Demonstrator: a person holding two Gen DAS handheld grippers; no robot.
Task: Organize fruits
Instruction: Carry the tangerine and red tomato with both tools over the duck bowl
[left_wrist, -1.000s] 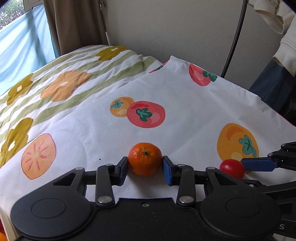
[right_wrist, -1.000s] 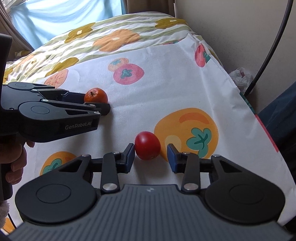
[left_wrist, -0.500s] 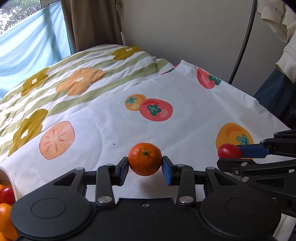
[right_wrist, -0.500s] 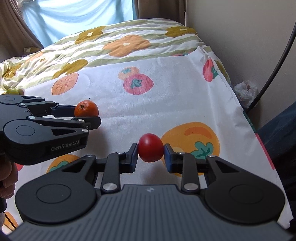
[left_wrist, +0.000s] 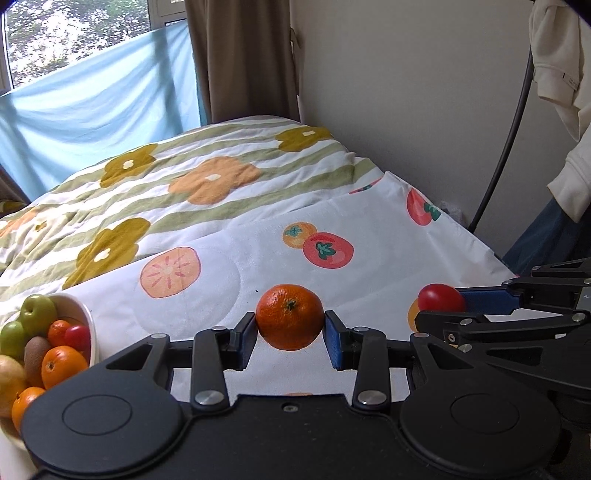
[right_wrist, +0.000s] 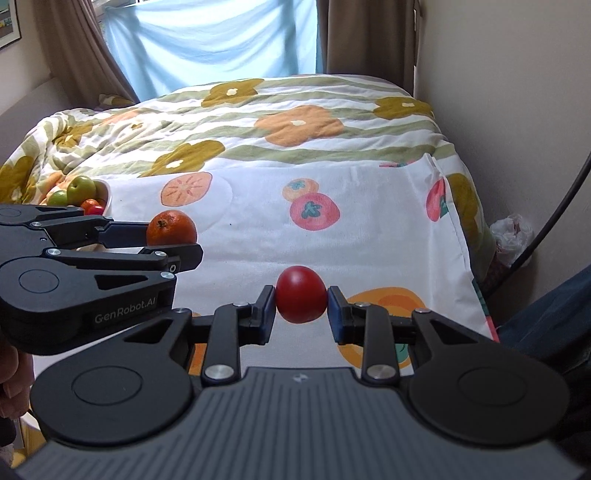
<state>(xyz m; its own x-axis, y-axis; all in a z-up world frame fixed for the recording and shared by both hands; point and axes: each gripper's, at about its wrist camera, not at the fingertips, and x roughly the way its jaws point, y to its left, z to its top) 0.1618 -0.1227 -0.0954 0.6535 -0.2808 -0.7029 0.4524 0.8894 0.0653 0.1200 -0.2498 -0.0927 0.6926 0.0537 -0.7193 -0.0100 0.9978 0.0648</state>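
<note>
My left gripper (left_wrist: 290, 338) is shut on a mandarin orange (left_wrist: 289, 316), held in the air above the white fruit-print cloth (left_wrist: 369, 288). My right gripper (right_wrist: 301, 312) is shut on a small red tomato (right_wrist: 301, 299), also lifted off the cloth. In the right wrist view the left gripper (right_wrist: 173, 242) and its mandarin orange (right_wrist: 171, 228) hang to the left; in the left wrist view the right gripper (left_wrist: 443, 306) with the tomato (left_wrist: 440, 297) shows at the right. A white bowl (left_wrist: 89, 325) at the left holds several fruits.
The cloth lies over a bed with a flowered striped quilt (left_wrist: 207, 181). A wall and a dark cable (left_wrist: 506, 147) run along the right edge. Curtains and a blue sheet (right_wrist: 207, 40) hang behind the bed. A hand (right_wrist: 11, 373) holds the left gripper.
Both grippers rose off the cloth with their fruit. The right gripper closed on the tomato. The left moved so the fruit bowl came into view at the left.
</note>
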